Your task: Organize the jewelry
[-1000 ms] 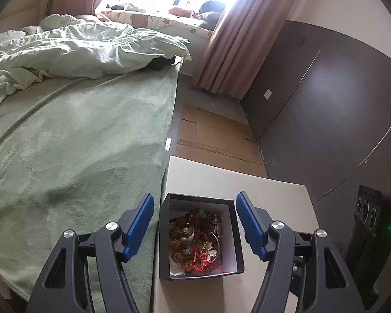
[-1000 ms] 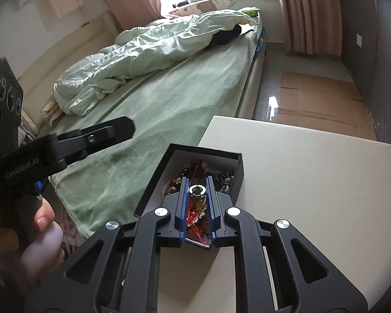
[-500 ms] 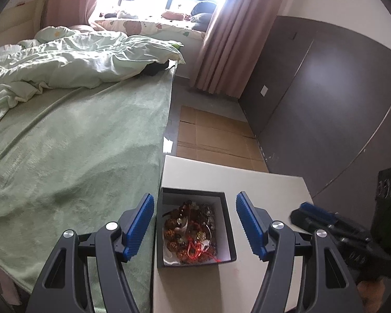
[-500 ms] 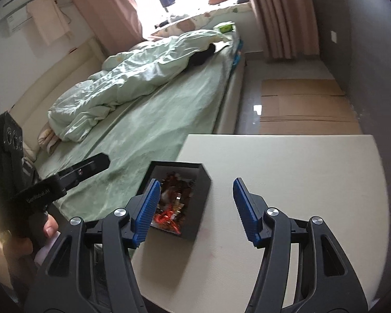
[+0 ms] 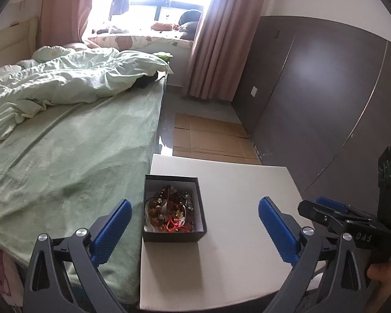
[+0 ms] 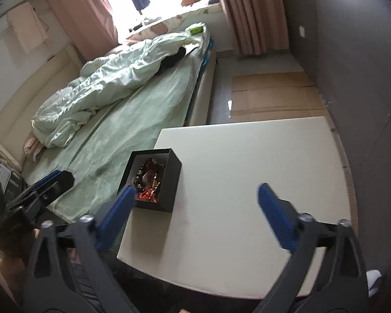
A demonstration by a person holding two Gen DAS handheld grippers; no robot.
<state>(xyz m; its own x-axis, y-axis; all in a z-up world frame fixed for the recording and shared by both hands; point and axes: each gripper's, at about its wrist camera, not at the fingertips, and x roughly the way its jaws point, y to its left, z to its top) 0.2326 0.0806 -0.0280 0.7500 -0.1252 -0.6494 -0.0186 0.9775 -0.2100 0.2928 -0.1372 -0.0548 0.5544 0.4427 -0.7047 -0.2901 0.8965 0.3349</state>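
- Sitting near the left edge of the cream rectangular tabletop (image 5: 234, 208), toward its far corner, the open black square cardboard box (image 5: 173, 206) holds a tangled heap of beaded jewelry (image 5: 169, 212) with a red cord
- The left gripper (image 5: 194, 220), black with blue ribbed pads, is opening; its jaws stand wide, nothing between them, the box beyond them
- The right gripper (image 6: 194, 216) is opening too, jaws wide and empty over bare tabletop, the box just past its left pad
- A green-sheeted bed (image 5: 65, 156) runs along the tabletop's left edge

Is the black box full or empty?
Full. The open black box holds a heap of jewelry: beads and red cord.
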